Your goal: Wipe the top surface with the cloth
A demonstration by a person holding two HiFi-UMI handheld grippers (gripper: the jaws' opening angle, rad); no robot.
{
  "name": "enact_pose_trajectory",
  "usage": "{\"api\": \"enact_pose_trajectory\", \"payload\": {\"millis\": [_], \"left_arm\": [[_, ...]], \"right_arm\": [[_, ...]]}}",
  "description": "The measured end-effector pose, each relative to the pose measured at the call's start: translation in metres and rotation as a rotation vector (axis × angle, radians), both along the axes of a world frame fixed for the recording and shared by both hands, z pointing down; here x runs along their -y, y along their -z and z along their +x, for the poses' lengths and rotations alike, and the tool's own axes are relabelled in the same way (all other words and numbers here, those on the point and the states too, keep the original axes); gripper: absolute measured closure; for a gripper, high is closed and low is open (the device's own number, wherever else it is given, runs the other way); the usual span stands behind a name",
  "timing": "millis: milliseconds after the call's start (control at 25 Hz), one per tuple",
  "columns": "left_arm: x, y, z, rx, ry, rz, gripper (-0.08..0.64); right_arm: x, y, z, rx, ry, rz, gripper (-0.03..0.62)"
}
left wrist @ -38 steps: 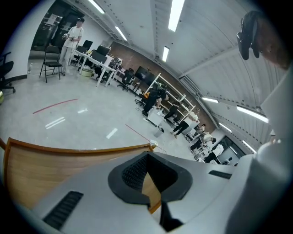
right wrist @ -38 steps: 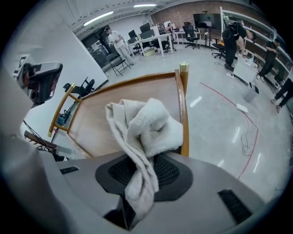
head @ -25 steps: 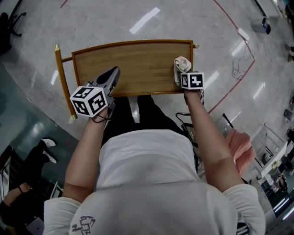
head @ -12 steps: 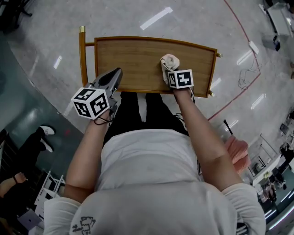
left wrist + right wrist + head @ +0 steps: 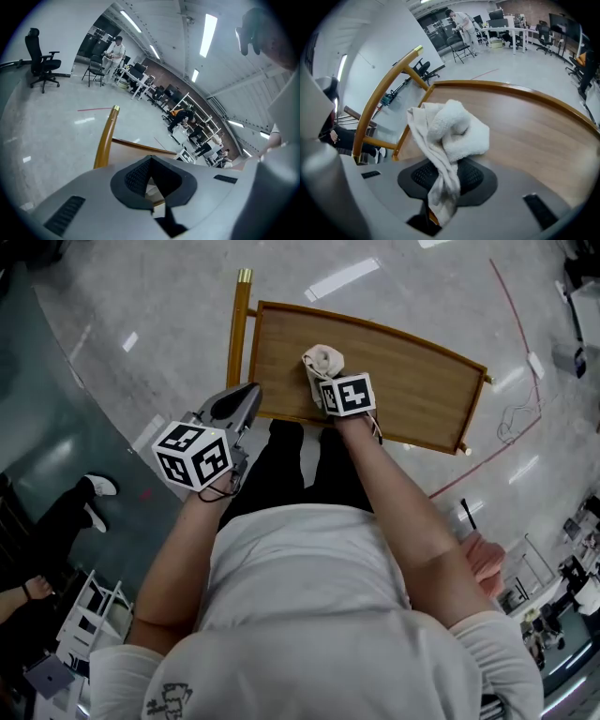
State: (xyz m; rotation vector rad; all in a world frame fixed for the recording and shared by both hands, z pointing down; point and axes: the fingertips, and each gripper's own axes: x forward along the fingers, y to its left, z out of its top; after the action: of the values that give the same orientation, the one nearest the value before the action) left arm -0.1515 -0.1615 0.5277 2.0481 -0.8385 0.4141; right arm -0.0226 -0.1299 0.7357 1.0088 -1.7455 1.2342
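Note:
A wooden cart top [image 5: 403,381] with a raised rim lies ahead of me, also filling the right gripper view [image 5: 525,131]. My right gripper [image 5: 323,376] is shut on a bunched white cloth [image 5: 322,362], which rests on the wood near the top's near left part; the cloth [image 5: 450,136] hangs out between the jaws. My left gripper [image 5: 236,409] is held off the cart's left near corner, above the floor, its jaws shut with nothing between them [image 5: 150,180].
A golden push handle [image 5: 236,329] runs along the cart's left end, seen as a pole [image 5: 105,138] in the left gripper view. Red tape lines [image 5: 511,343] cross the shiny floor. Office chairs, desks and people stand far off.
The cart top has swung in view from level to slanted, and my right gripper with the cloth has slid from the top's right end toward its left. The left gripper stays put.

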Motion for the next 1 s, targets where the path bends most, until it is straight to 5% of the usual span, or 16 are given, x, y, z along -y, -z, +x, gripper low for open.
{"api": "enact_pose_trajectory", "payload": {"millis": [400, 640, 1000], "left_arm": [[-0.002, 0.001, -0.085, -0.002, 0.046, -0.010, 0.554], [-0.002, -0.002, -0.099, -0.010, 0.033, -0.011, 0.554], [-0.022, 0.024, -0.050, -0.049, -0.065, 0.053, 0.554]], "right_arm": [[0.024, -0.001, -0.131, 0.040, 0.129, 0.001, 0.482], [0.024, 0.001, -0.132, 0.027, 0.111, -0.002, 0.482], [0.006, 0.067, -0.098, 0.125, 0.069, 0.116, 0.482]]}}
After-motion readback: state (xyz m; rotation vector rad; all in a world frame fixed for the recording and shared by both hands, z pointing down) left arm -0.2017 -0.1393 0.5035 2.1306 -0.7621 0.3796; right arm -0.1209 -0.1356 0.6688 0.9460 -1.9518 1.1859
